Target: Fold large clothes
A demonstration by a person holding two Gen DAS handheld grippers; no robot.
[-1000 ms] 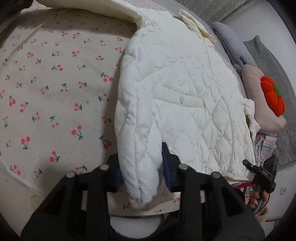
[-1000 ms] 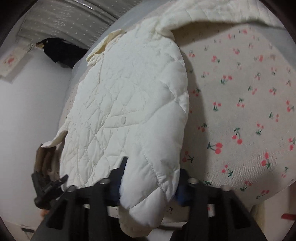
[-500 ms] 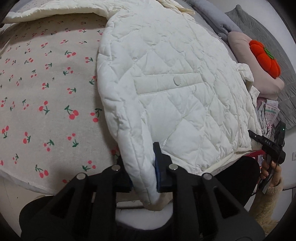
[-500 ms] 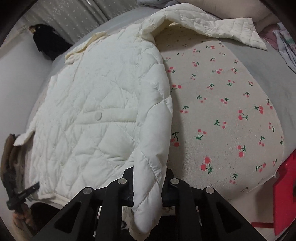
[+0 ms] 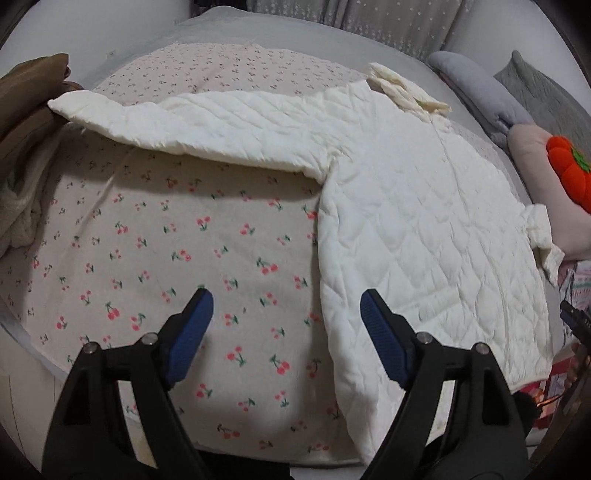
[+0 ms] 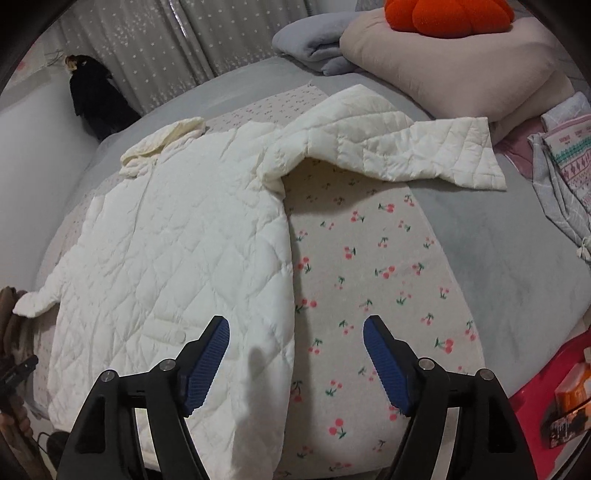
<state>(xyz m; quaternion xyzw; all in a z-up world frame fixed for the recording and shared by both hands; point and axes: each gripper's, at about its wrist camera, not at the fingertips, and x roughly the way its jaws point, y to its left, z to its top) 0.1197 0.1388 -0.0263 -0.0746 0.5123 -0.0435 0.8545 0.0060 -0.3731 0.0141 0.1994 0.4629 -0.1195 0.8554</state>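
A cream quilted jacket (image 5: 417, 229) lies flat on a cherry-print cloth (image 5: 155, 236) on the bed. In the left wrist view one sleeve (image 5: 192, 118) stretches out to the left. In the right wrist view the jacket (image 6: 173, 258) fills the left half and its other sleeve (image 6: 413, 151) reaches right. My left gripper (image 5: 286, 325) is open and empty, above the jacket's lower left hem corner. My right gripper (image 6: 295, 354) is open and empty, above the jacket's lower right hem edge.
A pink pillow (image 6: 454, 62) with an orange pumpkin cushion (image 6: 443, 14) and a grey blanket (image 6: 314, 40) lie at the head of the bed. Folded patterned clothes (image 6: 569, 166) are at the right. Brown cloth (image 5: 26, 96) lies at the far left. A red box (image 6: 546, 398) stands beside the bed.
Both grippers were shut on the jacket's hem corners. Both have let go, opened wide and pulled back and up. The jacket now lies flat.
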